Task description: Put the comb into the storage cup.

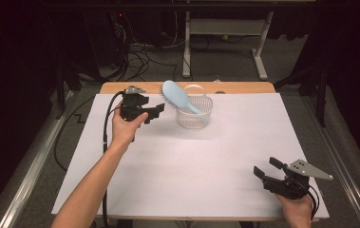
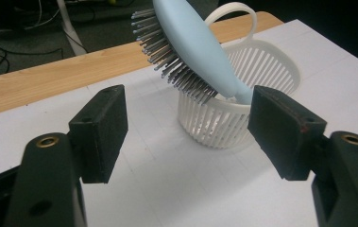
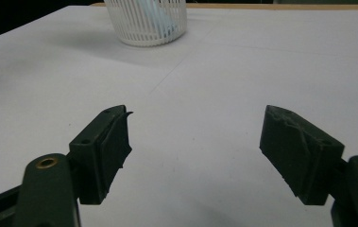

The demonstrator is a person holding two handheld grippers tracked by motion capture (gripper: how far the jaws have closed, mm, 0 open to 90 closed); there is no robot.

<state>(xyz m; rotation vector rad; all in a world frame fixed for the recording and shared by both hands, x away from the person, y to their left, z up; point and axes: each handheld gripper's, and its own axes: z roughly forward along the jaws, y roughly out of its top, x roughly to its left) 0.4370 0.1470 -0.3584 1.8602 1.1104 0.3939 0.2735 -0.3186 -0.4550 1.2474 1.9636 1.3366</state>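
A light blue hairbrush (image 1: 176,95) leans handle-down in a small white slatted basket (image 1: 195,118) at the back of the table, its bristled head sticking out up and to the left. My left gripper (image 1: 155,112) hovers just left of the basket, open and empty. Seen from the left gripper view, the hairbrush (image 2: 191,47) and basket (image 2: 261,78) lie beyond the jaws, apart from them. My right gripper (image 1: 266,167) rests near the front right corner, open with nothing between its jaws. The right gripper view looks across to the basket (image 3: 147,21) far ahead.
A white sheet (image 1: 192,156) covers the table, with a wooden strip (image 1: 244,87) bare along the far edge. Cables and desk legs (image 1: 185,42) stand on the floor behind the table. The basket has a looped handle (image 2: 231,10).
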